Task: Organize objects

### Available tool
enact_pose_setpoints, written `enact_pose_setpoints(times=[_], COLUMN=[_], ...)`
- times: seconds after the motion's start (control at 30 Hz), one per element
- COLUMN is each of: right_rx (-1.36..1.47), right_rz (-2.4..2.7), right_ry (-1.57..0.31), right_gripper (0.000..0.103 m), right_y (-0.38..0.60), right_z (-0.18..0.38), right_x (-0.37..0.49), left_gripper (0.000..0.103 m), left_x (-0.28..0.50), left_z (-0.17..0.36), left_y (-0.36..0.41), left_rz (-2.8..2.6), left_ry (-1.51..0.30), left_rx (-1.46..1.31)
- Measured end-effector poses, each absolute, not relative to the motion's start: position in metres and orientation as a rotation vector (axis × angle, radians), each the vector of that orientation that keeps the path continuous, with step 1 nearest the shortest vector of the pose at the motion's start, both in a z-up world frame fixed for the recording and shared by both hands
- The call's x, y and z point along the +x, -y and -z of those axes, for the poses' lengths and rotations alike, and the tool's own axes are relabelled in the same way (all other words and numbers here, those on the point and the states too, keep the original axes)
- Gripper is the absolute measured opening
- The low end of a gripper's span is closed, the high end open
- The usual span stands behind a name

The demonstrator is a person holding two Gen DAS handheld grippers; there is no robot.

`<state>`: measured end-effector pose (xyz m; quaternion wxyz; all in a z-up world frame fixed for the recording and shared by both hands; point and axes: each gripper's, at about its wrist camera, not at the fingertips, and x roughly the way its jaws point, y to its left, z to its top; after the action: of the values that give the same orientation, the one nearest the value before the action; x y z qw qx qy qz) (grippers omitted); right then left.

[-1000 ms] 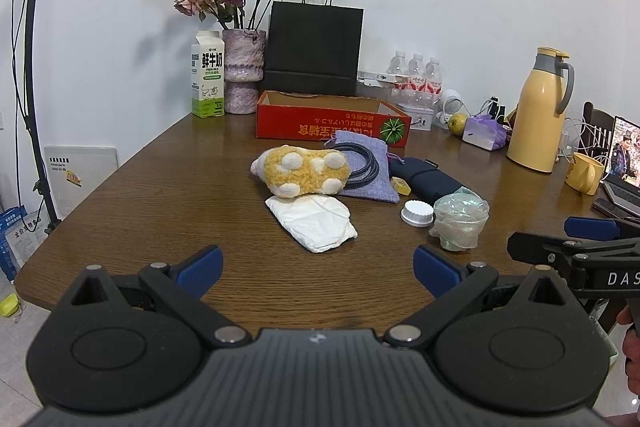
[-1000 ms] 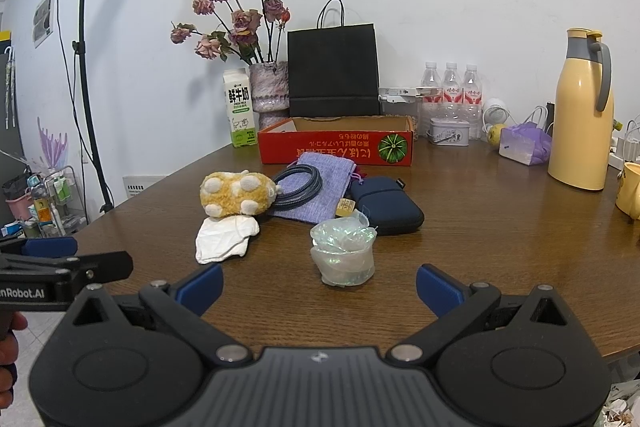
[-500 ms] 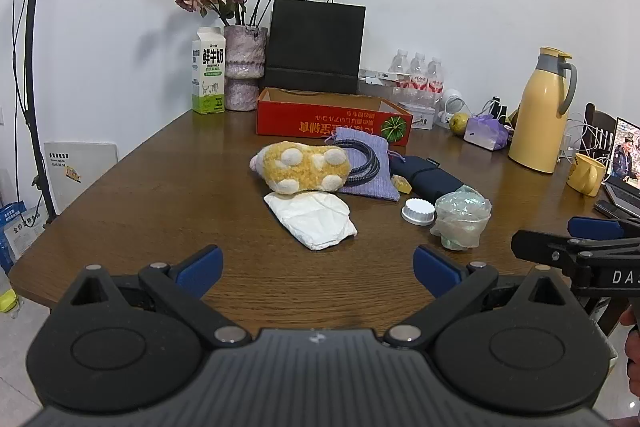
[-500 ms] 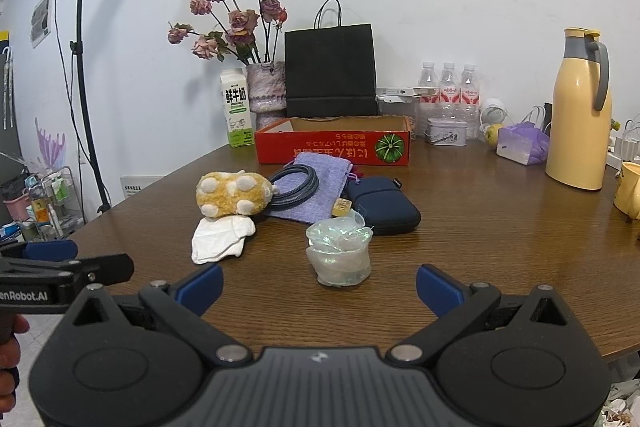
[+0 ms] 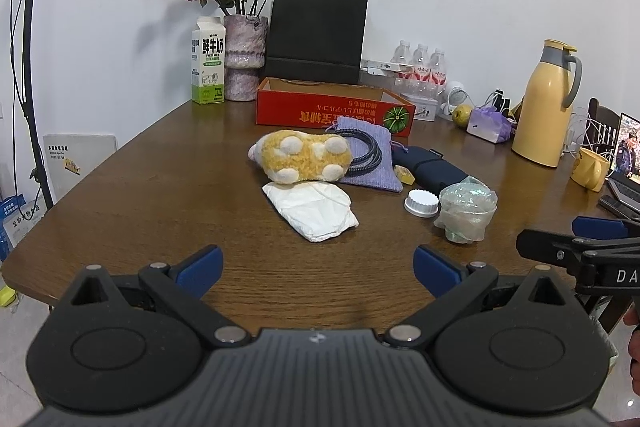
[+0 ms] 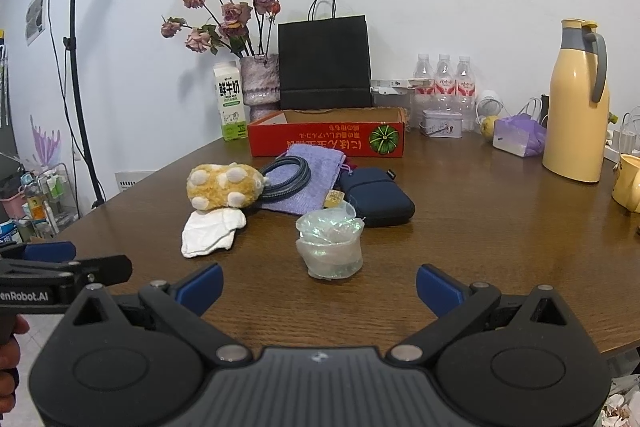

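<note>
Brown wood surface point(image 5: 160, 195) is seen mid-frame, bearing one spotted yellow plush point(image 5: 302, 157), one crumpled white cloth point(image 5: 314, 209), one purple pouch point(image 5: 370, 151), one navy case point(image 5: 428, 169) and one iridescent wrapped cup point(image 6: 330, 247). Left tool point(image 5: 316, 263) and right tool point(image 6: 320, 281) are held spread wide, empty.

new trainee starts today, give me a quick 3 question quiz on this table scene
1. True or false: the left gripper is holding the plush toy.
2. Which lies nearest the right gripper? A) red box B) crumpled clear plastic cup C) yellow thermos
3. What does the coiled cable rest on?

Key
1. False; both grippers are open and hold nothing.
2. B
3. The purple pouch.
</note>
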<state>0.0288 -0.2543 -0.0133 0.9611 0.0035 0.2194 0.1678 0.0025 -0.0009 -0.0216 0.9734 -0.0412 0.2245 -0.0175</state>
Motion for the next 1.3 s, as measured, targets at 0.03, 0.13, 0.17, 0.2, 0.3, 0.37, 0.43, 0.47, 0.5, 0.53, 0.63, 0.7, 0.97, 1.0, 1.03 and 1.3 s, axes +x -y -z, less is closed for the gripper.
enact_pose_setpoints(times=[0.03, 0.13, 0.17, 0.2, 0.3, 0.37, 0.43, 0.47, 0.5, 0.53, 0.63, 0.7, 0.97, 1.0, 1.03, 1.3], right_rx=[0.008, 0.009, 0.009, 0.008, 0.001, -0.003, -0.005, -0.008, -0.011, -0.015, -0.030, -0.040, -0.073, -0.076, -0.078, -0.091], right_rz=[-0.339, -0.337, -0.336, -0.335, -0.328, -0.325, -0.327, -0.327, -0.327, -0.327, -0.323, -0.322, -0.318, -0.317, -0.318, -0.336], right_ry=[-0.447, -0.453, -0.455, -0.456, -0.457, -0.458, -0.465, -0.468, -0.471, -0.473, -0.478, -0.485, -0.477, -0.476, -0.476, -0.486], right_gripper=[0.103, 0.103, 0.103, 0.103, 0.103, 0.103, 0.103, 0.103, 0.103, 0.103, 0.103, 0.103, 0.100, 0.098, 0.098, 0.088], right_y=[0.254, 0.254, 0.254, 0.254, 0.254, 0.253, 0.252, 0.251, 0.251, 0.250, 0.247, 0.245, 0.238, 0.238, 0.237, 0.229], right_z=[0.014, 0.015, 0.016, 0.017, 0.018, 0.019, 0.020, 0.021, 0.022, 0.023, 0.026, 0.029, 0.035, 0.036, 0.036, 0.040], right_x=[0.030, 0.032, 0.033, 0.034, 0.037, 0.040, 0.043, 0.044, 0.046, 0.047, 0.053, 0.057, 0.075, 0.078, 0.081, 0.104], left_gripper=[0.103, 0.103, 0.103, 0.103, 0.103, 0.103, 0.103, 0.103, 0.103, 0.103, 0.103, 0.103, 0.103, 0.103, 0.103, 0.103], left_x=[0.003, 0.005, 0.006, 0.007, 0.010, 0.012, 0.015, 0.016, 0.017, 0.018, 0.020, 0.023, 0.039, 0.041, 0.043, 0.058], left_z=[0.022, 0.024, 0.024, 0.025, 0.026, 0.027, 0.027, 0.028, 0.028, 0.028, 0.027, 0.028, 0.033, 0.035, 0.035, 0.038], left_y=[0.001, 0.001, 0.001, 0.001, 0.000, -0.001, -0.001, -0.001, -0.001, -0.001, 0.000, -0.001, -0.004, -0.004, -0.005, -0.008], left_rz=[0.035, 0.034, 0.033, 0.033, 0.030, 0.029, 0.028, 0.029, 0.030, 0.031, 0.032, 0.031, 0.013, 0.011, 0.009, -0.010], left_ry=[-0.455, -0.460, -0.462, -0.465, -0.473, -0.475, -0.479, -0.482, -0.483, -0.484, -0.484, -0.486, -0.516, -0.520, -0.524, -0.541], left_rx=[-0.084, -0.086, -0.087, -0.088, -0.090, -0.092, -0.093, -0.093, -0.093, -0.093, -0.089, -0.088, -0.094, -0.096, -0.098, -0.106])
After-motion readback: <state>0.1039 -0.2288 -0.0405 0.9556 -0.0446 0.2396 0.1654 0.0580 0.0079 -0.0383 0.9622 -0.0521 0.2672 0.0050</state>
